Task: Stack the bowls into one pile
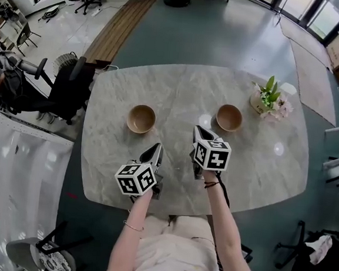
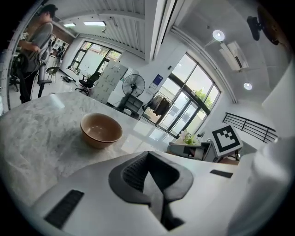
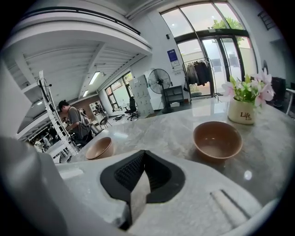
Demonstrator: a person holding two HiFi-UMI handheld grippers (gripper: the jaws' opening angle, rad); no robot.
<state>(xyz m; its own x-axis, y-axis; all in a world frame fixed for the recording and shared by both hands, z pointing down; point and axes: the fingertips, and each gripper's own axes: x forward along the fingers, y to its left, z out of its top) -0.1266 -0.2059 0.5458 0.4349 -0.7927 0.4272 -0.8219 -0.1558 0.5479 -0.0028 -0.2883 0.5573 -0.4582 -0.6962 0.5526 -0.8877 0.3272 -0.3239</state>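
Observation:
Two bowls sit apart on the marble table (image 1: pixel 261 163). The tan bowl (image 1: pixel 141 119) (image 2: pixel 101 130) (image 3: pixel 99 148) is left of centre, and the browner bowl (image 1: pixel 229 118) (image 3: pixel 217 139) is right of centre. Both stand upright and empty. My left gripper (image 1: pixel 156 150) (image 2: pixel 148 156) hovers just in front of the tan bowl, shut with nothing between its pads. My right gripper (image 1: pixel 201 132) (image 3: pixel 144 154) is near and to the left of the brown bowl, also shut and empty. Neither gripper touches a bowl.
A white pot of pink flowers (image 1: pixel 270 99) (image 3: pixel 244 103) stands at the table's far right, close behind the brown bowl. An office chair (image 1: pixel 67 90) sits off the table's left edge. A person (image 3: pixel 73 122) stands by shelving far off.

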